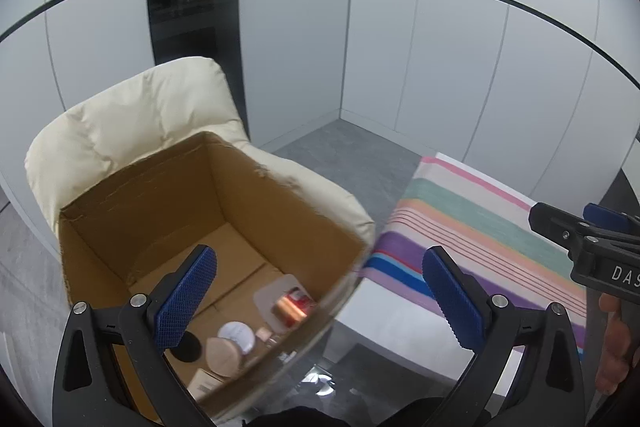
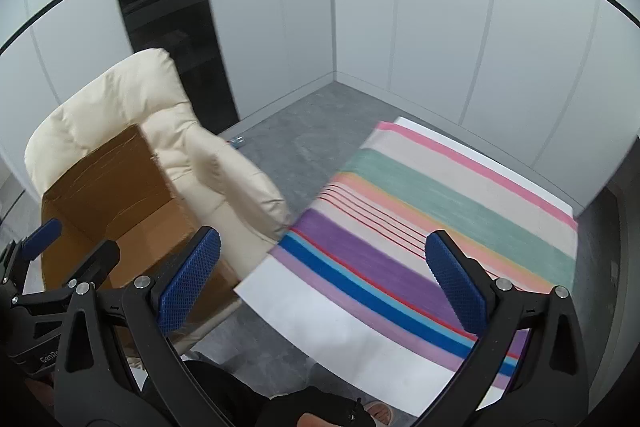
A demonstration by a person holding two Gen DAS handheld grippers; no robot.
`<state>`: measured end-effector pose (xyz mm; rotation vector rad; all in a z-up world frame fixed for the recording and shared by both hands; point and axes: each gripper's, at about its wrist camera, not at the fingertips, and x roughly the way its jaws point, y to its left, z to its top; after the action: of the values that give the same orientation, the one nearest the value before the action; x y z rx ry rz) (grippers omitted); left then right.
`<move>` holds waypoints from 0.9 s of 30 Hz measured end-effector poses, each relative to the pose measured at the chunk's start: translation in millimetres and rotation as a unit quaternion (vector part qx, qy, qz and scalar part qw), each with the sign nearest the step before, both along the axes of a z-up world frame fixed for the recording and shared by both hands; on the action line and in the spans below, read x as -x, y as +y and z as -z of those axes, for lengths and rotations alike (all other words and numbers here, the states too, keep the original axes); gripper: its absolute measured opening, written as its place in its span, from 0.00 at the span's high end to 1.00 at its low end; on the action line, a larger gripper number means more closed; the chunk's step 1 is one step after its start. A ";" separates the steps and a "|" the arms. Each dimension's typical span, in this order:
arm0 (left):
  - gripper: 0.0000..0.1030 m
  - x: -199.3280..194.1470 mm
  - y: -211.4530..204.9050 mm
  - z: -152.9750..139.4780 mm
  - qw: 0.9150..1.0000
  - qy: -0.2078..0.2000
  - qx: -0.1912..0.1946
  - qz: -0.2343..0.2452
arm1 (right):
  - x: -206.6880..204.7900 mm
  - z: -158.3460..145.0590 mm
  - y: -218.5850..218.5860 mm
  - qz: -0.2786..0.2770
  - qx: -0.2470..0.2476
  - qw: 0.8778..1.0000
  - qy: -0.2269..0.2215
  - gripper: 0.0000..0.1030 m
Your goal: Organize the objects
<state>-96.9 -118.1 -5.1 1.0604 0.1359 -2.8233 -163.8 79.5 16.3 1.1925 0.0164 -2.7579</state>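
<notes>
both tools spread, empty: left tool (image 1: 320, 297), right tool (image 2: 322, 277). striped table (image 2: 400, 247) looks bare; check it before leaving cardboard box (image 1: 160, 195), lower left.

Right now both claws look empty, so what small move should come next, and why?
Probably lower the left gripper into the cardboard box toward the small items on its bottom. Both grippers are open and empty, the striped cloth is bare, and the box holds the only loose objects visible.

Brown box (image 1: 224, 211) on a cream chair (image 1: 132, 119); beside the chair, a worktop (image 2: 440, 219) striped pink, green, purple, blue; blue-padded fingers (image 1: 186, 297).
</notes>
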 end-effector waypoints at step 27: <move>0.00 -65.7 107.4 -11.3 0.995 -0.039 0.033 0.081 | -129.8 -1.0 128.3 0.101 -0.014 0.994 -0.027 0.00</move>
<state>-31.2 -10.7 6.2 1.2159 -0.0524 -2.8982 -34.0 207.8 17.3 1.3441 -0.0761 -2.9039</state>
